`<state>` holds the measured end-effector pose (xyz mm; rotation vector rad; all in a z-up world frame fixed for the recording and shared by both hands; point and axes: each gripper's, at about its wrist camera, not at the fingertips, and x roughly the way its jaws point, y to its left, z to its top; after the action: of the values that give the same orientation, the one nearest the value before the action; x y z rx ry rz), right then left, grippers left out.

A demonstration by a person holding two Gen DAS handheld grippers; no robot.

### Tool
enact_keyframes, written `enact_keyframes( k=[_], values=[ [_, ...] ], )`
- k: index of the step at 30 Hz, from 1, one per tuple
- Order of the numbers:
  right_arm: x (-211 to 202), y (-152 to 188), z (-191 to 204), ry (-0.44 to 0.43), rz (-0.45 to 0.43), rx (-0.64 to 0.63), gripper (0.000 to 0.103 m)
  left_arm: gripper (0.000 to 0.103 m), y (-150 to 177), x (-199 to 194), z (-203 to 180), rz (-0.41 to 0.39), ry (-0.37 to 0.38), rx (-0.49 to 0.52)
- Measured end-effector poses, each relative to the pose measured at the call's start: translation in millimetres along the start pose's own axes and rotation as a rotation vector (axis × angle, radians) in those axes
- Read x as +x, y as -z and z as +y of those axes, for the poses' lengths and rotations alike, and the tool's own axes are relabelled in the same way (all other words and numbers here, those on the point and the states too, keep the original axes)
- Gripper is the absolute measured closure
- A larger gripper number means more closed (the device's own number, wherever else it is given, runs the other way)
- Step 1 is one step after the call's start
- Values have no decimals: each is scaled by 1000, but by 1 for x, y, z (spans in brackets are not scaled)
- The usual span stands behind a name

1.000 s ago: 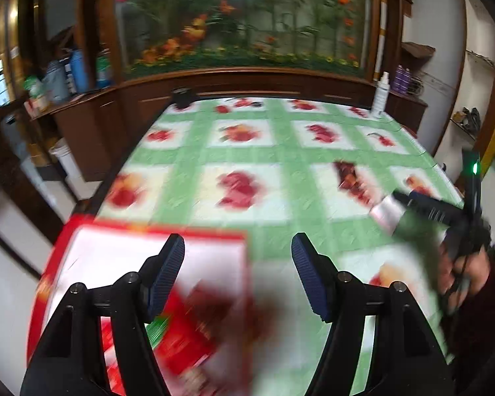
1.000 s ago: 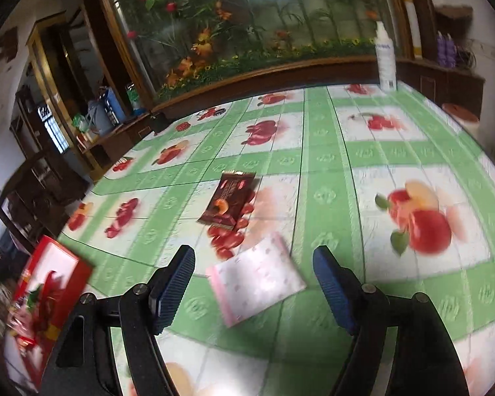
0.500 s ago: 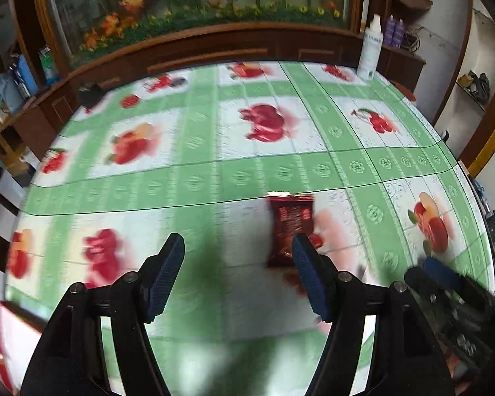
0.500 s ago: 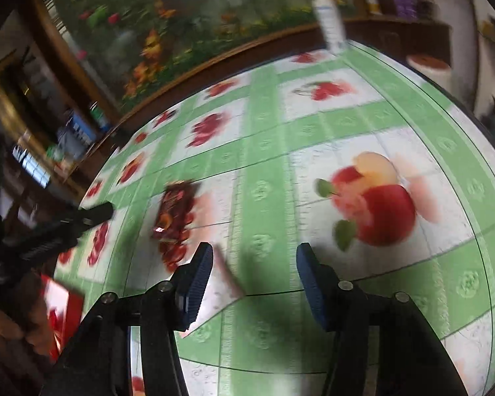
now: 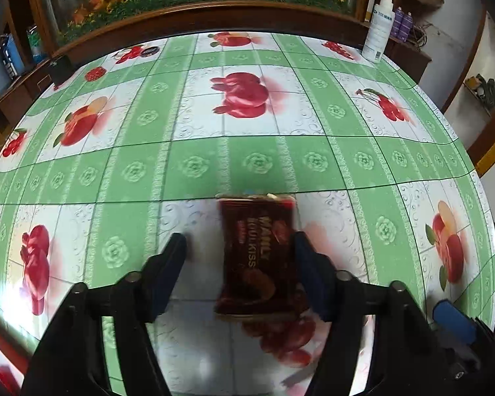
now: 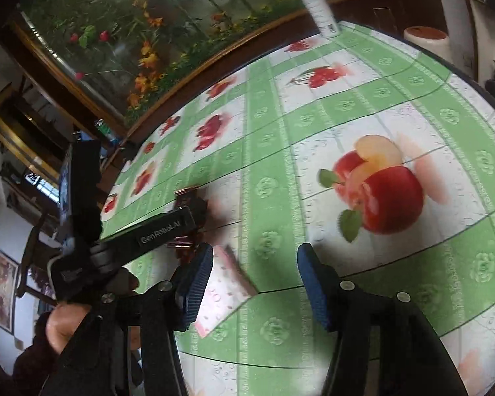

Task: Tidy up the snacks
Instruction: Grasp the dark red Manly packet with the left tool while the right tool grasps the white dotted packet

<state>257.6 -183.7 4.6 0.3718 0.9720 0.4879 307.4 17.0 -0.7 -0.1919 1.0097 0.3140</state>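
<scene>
Left tool now astride dark snack packet, closing, left side clear; right tool half-open, pink packet beside.

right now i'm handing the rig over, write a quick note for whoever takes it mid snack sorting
Left gripper: jaws closing around the dark red chocolate snack pack, which lies flat on the green fruit-print tablecloth; only one pad is near it, not yet gripped.
Right gripper: open, nothing between its jaws; the pink-and-white packet lies beside its left finger, on the cloth.
Done: nothing visibly sorted in these views.
Left: grip the chocolate pack, then the pink packet, and put both away. The destination is out of view now.
</scene>
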Motion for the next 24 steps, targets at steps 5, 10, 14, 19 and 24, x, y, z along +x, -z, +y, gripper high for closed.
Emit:
enact_keyframes(
  k=[5,10,14,19,24],
  values=[
    [10,5,25,-53,-14,-108,46,67,21,-15,15,14,10,36],
    [32,11,42,-5,3,-209,46,67,68,-42,29,22,40,59],
    [40,20,51,47,26,-288,57,68,117,-71,31,24,64,85],
    [36,44,68,92,53,-427,62,67,173,-107,33,20,124,84],
    [18,82,85,110,96,-524,62,67,203,-128,36,6,156,95]
  ],
)
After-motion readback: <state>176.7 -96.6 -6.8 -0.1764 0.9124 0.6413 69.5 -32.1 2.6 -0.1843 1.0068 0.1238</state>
